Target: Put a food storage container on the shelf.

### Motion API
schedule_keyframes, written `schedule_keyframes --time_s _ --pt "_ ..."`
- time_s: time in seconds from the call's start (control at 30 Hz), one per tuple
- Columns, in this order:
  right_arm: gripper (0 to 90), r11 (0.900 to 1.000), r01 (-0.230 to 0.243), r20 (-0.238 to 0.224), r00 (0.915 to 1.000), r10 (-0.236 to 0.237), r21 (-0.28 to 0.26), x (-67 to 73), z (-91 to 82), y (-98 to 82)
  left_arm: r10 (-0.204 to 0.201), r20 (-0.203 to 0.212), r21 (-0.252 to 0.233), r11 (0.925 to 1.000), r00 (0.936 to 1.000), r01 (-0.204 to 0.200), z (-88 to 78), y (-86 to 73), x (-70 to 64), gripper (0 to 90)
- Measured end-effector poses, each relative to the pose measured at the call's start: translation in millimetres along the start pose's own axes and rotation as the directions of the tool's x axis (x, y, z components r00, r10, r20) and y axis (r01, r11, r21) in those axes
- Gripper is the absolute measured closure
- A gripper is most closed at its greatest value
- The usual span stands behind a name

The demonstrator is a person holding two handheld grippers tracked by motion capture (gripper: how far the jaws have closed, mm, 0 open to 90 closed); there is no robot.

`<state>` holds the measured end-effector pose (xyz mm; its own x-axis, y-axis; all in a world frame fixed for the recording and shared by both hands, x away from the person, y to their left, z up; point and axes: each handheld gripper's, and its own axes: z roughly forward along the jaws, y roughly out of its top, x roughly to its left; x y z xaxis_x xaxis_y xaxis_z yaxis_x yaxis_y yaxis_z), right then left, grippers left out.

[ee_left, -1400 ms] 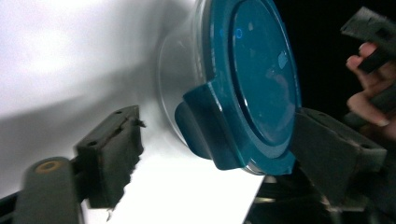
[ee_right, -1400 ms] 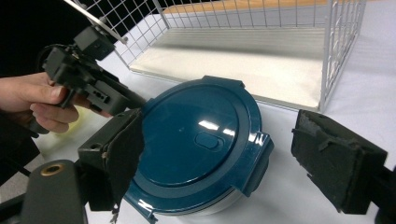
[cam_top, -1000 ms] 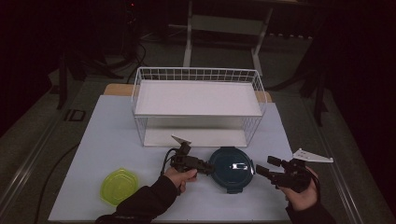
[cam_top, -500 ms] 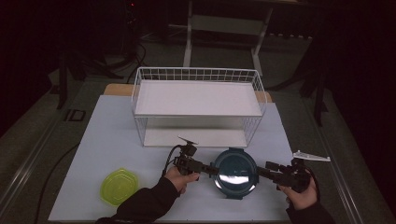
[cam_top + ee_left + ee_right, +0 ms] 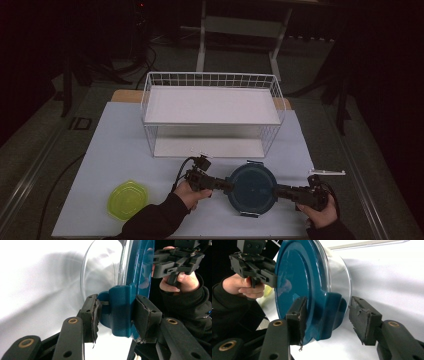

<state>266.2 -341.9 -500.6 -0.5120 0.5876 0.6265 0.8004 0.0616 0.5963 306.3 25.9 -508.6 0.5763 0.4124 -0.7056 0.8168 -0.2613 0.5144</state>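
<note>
A round clear container with a teal lid (image 5: pixel 252 189) sits on the white mat near the front edge. My left gripper (image 5: pixel 226 187) is at its left rim, shut on the lid's teal side latch (image 5: pixel 121 307), a pad pressing on each side of it. My right gripper (image 5: pixel 278 191) is at the opposite rim. Its jaws have just been closing around the other latch (image 5: pixel 332 312): one pad (image 5: pixel 297 315) lies against the lid's face, while the other pad (image 5: pixel 362 320) still stands off with a gap. Each gripper view shows the other hand and gripper beyond the container.
A white wire rack (image 5: pixel 212 112) with a flat shelf stands behind the container. A yellow-green lidded box (image 5: pixel 127 199) lies at the front left of the mat (image 5: pixel 115 145). A thin white strip (image 5: pixel 327 172) lies near the right hand.
My right gripper has moved in from the right and lowered to the container's rim, its jaws narrowing around the latch. The left gripper keeps its hold and has risen slightly.
</note>
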Motion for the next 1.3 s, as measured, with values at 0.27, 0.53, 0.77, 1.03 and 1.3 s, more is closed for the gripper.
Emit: schedule_keyframes --time_s 0.27,0.53,0.77,1.03,1.3 --pt "55.4 0.999 -0.050 -0.049 0.9975 0.051 0.015 -4.1 5.2 -3.9 0.014 0.007 -0.004 0.9999 0.9999 -0.014 -0.8 -2.9 0.9 56.5" --pt "56.0 0.997 -0.082 -0.051 0.9953 0.082 -0.012 -4.8 6.5 -6.4 -0.022 -0.014 -0.027 0.9994 0.9997 0.022 -1.1 -6.6 -3.2 56.5" --pt "56.2 0.994 -0.107 -0.077 0.9913 0.107 0.000 -4.5 8.1 -8.5 -0.037 -0.014 -0.030 0.9989 0.9992 0.037 -7.3 -5.3 -7.7 56.7" --pt "56.4 0.998 -0.052 -0.090 0.9948 0.049 -0.029 18.4 0.5 15.6 -0.013 -0.017 -0.073 0.9972 0.9998 0.011 -34.4 7.5 -27.8 56.9" --pt "56.5 0.999 -0.018 -0.112 0.9936 0.013 -0.046 41.9 3.6 41.5 0.002 -0.038 -0.131 0.9914 0.9993 -0.007 -65.8 16.9 -41.1 57.0"
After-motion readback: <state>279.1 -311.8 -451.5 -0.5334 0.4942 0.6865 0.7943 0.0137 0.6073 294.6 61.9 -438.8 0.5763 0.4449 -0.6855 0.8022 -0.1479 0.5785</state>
